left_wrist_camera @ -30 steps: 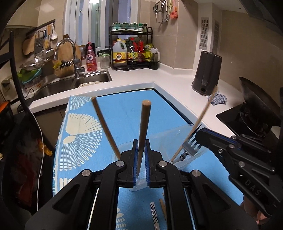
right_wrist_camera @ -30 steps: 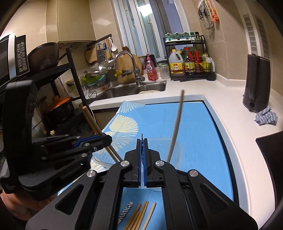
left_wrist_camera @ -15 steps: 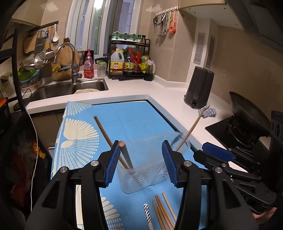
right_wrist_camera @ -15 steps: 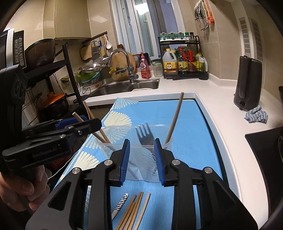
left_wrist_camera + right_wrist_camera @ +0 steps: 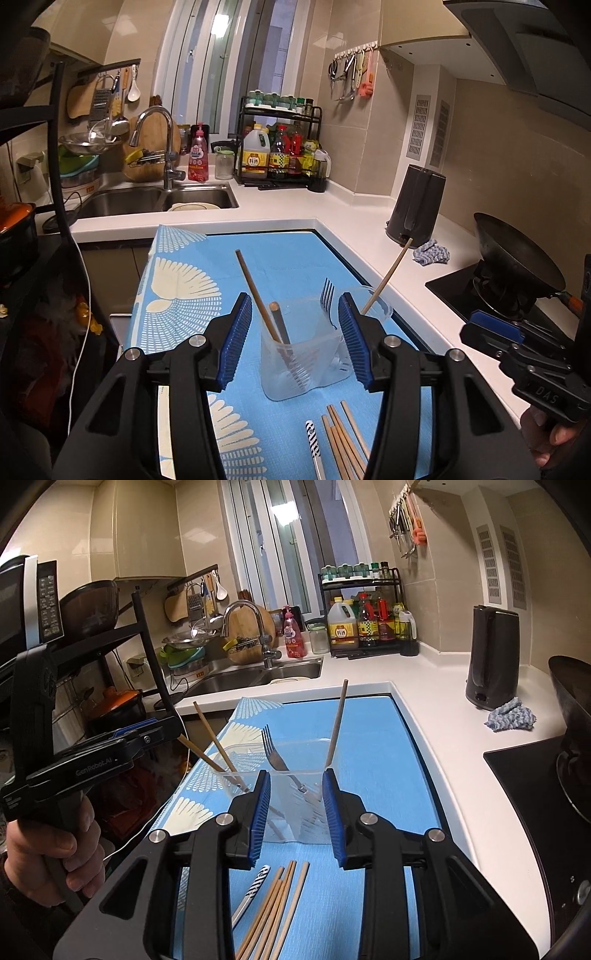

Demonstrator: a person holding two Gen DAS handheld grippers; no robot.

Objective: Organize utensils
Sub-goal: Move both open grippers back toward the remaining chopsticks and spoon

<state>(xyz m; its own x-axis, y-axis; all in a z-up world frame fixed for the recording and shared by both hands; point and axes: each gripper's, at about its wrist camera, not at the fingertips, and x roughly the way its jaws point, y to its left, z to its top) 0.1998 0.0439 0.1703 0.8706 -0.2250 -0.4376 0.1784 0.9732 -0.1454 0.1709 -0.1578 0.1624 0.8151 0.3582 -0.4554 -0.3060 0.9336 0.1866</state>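
The left gripper [image 5: 295, 341] is being held with its blue-padded jaws spread, nothing pinched between them. The clear plastic container [image 5: 303, 354] is being framed by the gap from just beyond the pads, without being touched. The right gripper [image 5: 296, 810] is likewise being kept spread and empty – its jaws narrower than the left's – with the same container [image 5: 280, 775] standing just ahead of its tips.

The container is being carried by the blue patterned mat [image 5: 184, 288], toward the mat's near end. Inside it, a metal fork [image 5: 328, 301] is being propped tines-up, two wooden chopsticks [image 5: 255, 295] are being leaned toward the mat's left edge, and a third chopstick [image 5: 388, 275] is being tilted toward the right edge, where the white counter [image 5: 288, 210] is bordering the mat.

Nearer than the container, right at the mat's near edge, a bundle of loose chopsticks [image 5: 275, 908] is lying flat, with a utensil with a black-and-white patterned handle [image 5: 255, 888] just beside it on the left – both below and between the right gripper's jaws.

Each gripper is being seen from the other's camera, off to the side of the container and gripped by a hand [image 5: 48, 856].

Farther out, a sink [image 5: 155, 199] is set at the counter's far left, and a dark kettle [image 5: 415, 205] and a crumpled cloth [image 5: 430, 253] are at its right.
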